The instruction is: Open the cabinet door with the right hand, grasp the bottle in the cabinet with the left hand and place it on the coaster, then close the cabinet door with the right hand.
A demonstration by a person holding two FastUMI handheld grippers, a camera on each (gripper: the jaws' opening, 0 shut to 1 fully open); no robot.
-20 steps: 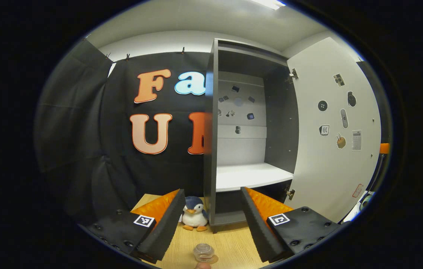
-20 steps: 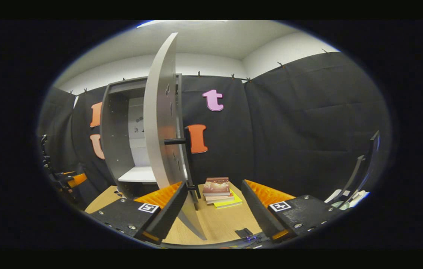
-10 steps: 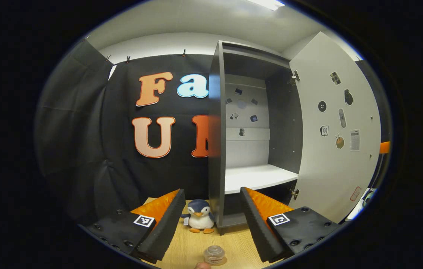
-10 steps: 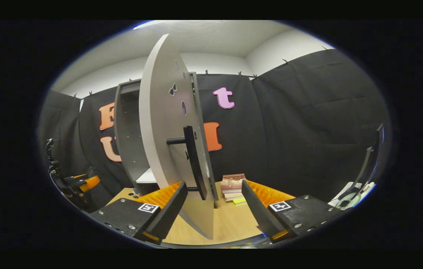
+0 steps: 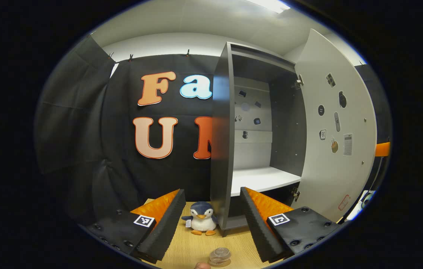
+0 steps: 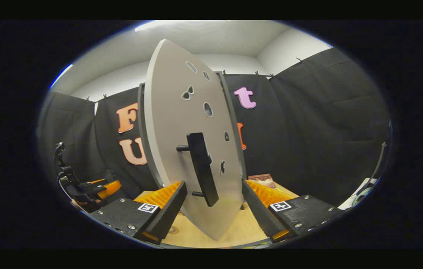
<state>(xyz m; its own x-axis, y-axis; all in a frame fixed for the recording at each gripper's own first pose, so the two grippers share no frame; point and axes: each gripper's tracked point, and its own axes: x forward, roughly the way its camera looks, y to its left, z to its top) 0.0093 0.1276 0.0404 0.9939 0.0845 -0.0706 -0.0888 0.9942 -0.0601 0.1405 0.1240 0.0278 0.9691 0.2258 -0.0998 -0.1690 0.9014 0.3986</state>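
Right gripper (image 6: 211, 203): fingers spread wide, holding nothing; the black handle hangs in the gap between them, nearer the left-hand finger, and I cannot tell whether either pad touches it.
Handle (image 6: 202, 168): a long, flat black bar, standing off the door on two short posts, tilted slightly in this view. It looks rigid and matte, so it should not slip; the best place to grip, I judge, is mid-bar between the posts, or simply to push on the door's face beside it.
Cabinet door (image 6: 193, 123): pale grey slab with small stickers, swung partly open and seen edge-on to face-on. It looks stiff and light, turning on hinges at its far side; it should move with a gentle push.
Left gripper (image 5: 211, 224): fingers wide apart, empty, raised over the desk's near edge.
Bottle (image 5: 219, 256): small, clear, squat jar-like bottle with a ridged neck, standing upright at the desk's near edge on a thin brownish disc that I take to be the coaster. Probably light and slick; it seems already placed.
Penguin toy (image 5: 201, 218): soft plush on the desk (image 5: 193, 246), just beside the cabinet's front left corner.
Cabinet (image 5: 221, 149): dark grey carcass standing on the desk; the white shelf (image 5: 262, 177) carries nothing I can see.
Stage: closing the door is what remains, I judge.
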